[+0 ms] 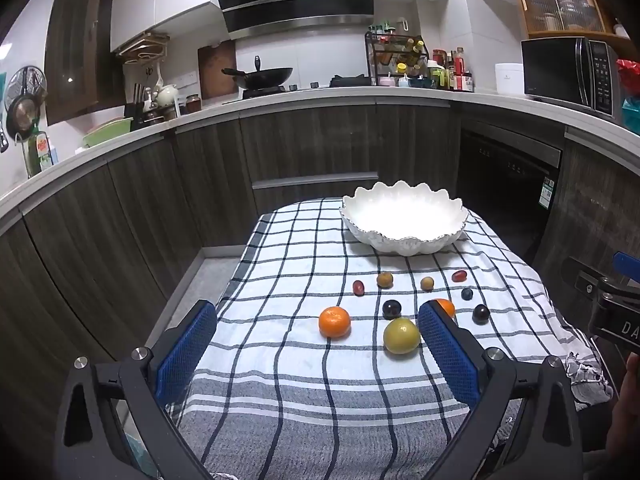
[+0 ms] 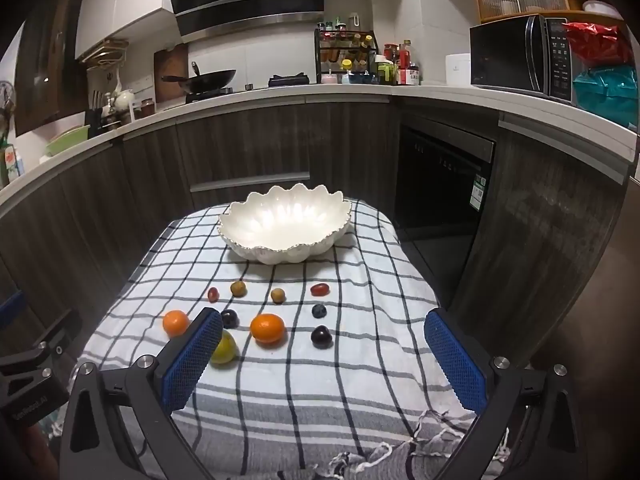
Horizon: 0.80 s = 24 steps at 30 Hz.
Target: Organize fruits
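Hovering with jaws wide and empty, both grippers, left gripper [image 1: 316,354] and right gripper [image 2: 322,360], face fruit ahead; next, closing on an orange [image 1: 334,322] for the bowl [image 1: 404,222].

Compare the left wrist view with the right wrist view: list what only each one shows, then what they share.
Only the left wrist view: a hanging pan on the left wall, and the yellow-green fruit unobstructed.

Only the right wrist view: the right-hand orange whole, and the cloth's frayed fringe.

Both: the empty white bowl, the checked cloth, the scattered small fruits, the wok and the microwave. The left gripper and right gripper are open.
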Available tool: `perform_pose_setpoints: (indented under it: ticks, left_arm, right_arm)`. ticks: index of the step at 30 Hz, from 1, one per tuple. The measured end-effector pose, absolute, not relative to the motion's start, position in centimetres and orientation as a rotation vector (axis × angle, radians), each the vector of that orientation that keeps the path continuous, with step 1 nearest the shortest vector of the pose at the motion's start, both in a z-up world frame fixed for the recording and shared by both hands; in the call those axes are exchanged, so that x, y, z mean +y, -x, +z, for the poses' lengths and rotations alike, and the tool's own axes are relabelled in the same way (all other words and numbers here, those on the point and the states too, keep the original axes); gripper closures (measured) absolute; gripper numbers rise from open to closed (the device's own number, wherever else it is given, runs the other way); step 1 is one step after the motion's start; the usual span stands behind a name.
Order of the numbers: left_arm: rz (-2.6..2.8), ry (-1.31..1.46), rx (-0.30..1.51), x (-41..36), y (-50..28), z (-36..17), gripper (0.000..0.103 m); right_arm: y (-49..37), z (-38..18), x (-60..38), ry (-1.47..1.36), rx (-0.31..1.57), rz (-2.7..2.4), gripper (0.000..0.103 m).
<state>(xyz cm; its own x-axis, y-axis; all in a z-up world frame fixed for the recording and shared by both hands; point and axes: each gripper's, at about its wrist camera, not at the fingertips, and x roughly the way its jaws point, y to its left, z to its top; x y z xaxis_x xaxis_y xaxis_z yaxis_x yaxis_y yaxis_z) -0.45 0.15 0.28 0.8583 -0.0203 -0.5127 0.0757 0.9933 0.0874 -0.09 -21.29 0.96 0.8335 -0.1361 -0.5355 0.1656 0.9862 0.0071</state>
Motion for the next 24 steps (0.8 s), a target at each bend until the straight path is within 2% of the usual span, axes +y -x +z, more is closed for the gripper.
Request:
perform_pose_setpoints:
  ticks: [24]
  left_arm:
    - [-0.054,-0.108,0.540,0.0,0.6,0.3,0.000]
  right_arm:
    - [0.5,1.9,-21.1,-0.055,0.552,-0.153,0.001]
